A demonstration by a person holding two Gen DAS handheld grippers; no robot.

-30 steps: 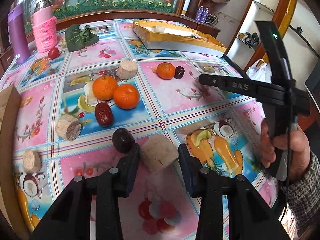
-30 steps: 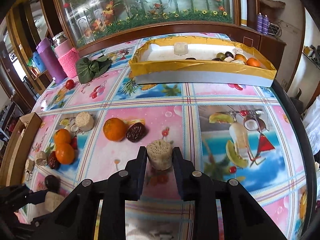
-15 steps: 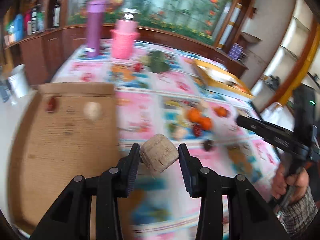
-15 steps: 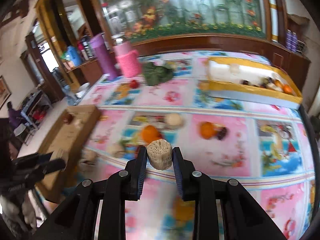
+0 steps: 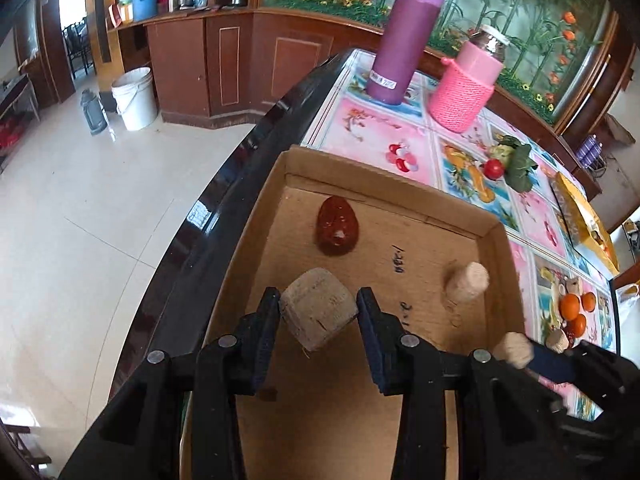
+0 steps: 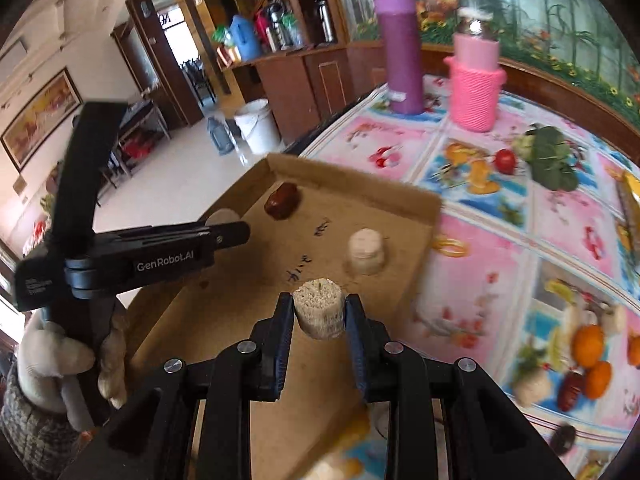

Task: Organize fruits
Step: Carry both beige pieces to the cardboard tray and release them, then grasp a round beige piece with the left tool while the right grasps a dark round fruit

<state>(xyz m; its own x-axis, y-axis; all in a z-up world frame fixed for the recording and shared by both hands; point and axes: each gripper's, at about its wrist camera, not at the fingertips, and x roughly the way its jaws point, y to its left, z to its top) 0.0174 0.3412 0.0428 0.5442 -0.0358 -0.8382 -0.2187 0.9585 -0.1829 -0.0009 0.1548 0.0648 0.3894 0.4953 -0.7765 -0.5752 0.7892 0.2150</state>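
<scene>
Fruit-print table [image 5: 360, 120] with cardboard tray [image 5: 496, 240], purple flask [image 5: 404, 40] (upright), oranges [image 6: 588, 340].

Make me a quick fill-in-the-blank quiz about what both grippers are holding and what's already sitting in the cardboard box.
1. Each gripper is shut on a beige ____ chunk: the left gripper and the right gripper.
2. Both chunks are held over the open cardboard ____.
3. Lying in it already are a beige chunk and one dark ____ date.
4. Behind it stand a pink knitted jar and a tall ____ bottle.

Missing words: sugarcane; box; red; purple
</scene>
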